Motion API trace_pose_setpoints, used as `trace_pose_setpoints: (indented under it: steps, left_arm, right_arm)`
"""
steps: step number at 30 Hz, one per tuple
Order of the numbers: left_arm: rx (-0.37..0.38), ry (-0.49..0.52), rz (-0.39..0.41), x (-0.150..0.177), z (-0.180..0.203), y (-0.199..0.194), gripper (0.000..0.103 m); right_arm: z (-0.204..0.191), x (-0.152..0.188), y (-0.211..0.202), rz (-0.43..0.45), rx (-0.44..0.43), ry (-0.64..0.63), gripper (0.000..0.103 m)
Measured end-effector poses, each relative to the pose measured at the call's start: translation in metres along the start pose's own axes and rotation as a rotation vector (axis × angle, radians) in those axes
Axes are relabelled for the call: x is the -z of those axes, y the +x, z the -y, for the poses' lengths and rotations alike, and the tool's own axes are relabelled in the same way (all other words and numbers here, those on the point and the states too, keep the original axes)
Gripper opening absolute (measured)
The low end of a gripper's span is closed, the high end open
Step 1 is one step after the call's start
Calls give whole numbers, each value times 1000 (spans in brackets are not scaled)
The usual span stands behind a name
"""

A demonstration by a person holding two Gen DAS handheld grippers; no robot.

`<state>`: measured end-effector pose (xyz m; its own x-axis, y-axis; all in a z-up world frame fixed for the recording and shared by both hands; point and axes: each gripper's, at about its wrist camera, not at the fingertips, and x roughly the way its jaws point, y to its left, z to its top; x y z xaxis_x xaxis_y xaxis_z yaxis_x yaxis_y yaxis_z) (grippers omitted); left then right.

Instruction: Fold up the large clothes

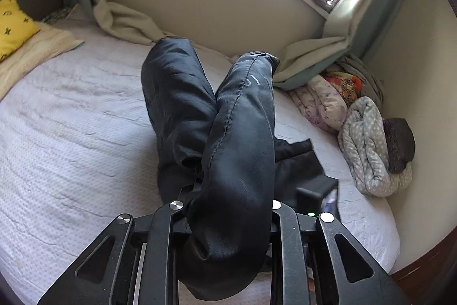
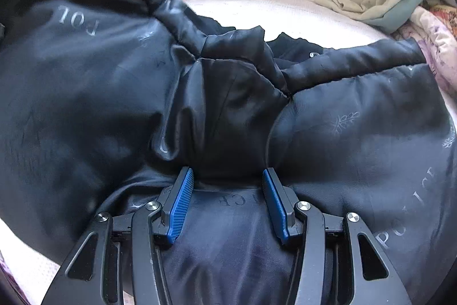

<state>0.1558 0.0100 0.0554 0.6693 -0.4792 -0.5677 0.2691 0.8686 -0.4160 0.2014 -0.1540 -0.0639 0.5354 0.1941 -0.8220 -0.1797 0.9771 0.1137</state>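
A large black padded jacket lies on the white bed. In the left wrist view one sleeve drapes over my left gripper and hides its fingertips, so its state is unclear. In the right wrist view the jacket fills the frame, with pale lettering on its lining. My right gripper is open, its blue pads apart and pressed down onto the jacket's fabric, with a bulge of fabric between them.
A yellow pillow and a cream blanket lie at the bed's left. Bundled quilts are piled at the right by the wall. Curtain fabric pools along the back wall under the window.
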Motion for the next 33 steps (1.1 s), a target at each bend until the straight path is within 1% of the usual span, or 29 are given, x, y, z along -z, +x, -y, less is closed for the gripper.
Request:
trace_pose_setpoints:
  steps: [1,3,7,13,17,20,22,24,25,26,27,29,30,32,33]
  left_arm:
    - [9,9,-5,2,4,-2,26]
    - [21,44,-22,5,29,5,26]
    - [7,95,-44,14,59,16,26]
    - [-76,157,-36,23,94,30,26]
    - [-117,153,-32,24,97,35,26]
    - [-132,152,-31,21,100,39,26]
    - [-134,152,-34,20,99,41,26]
    - [-137,145,-36,18,98,42,26]
    - [-137,140,-37,18,97,42,26]
    - [-137,137,-38,17,97,43,26]
    - [-137,135,-38,17,97,44,26]
    - [-135,133,-39,16,98,44,26]
    - [-135,133,-39,15,99,45,26]
    - [-135,131,-39,14,99,44,26]
    - [-134,130,-39,14,100,45,26]
  right_arm:
    - [2,0,0,0,-7,8,47]
    - [4,-1,2,0,-18,20,47]
    - [12,-1,4,-3,-51,55,47]
    - [28,-4,8,-12,-114,117,46]
    - [38,-8,9,-32,-160,153,45]
    - [47,-15,3,-72,-214,159,45]
    - [59,-19,-3,-110,-277,204,45]
    - [81,-21,-15,-149,-356,296,45]
    - [93,-22,-24,-161,-383,339,45]
    - [103,-23,-33,-154,-389,363,46]
    - [112,-23,-43,-133,-384,376,47]
    - [131,-24,-66,-75,-333,382,48]
    - [140,-23,-77,-50,-277,372,48]
    - [154,-19,-86,-32,-180,353,48]
    - [159,-16,-86,-33,-162,352,48]
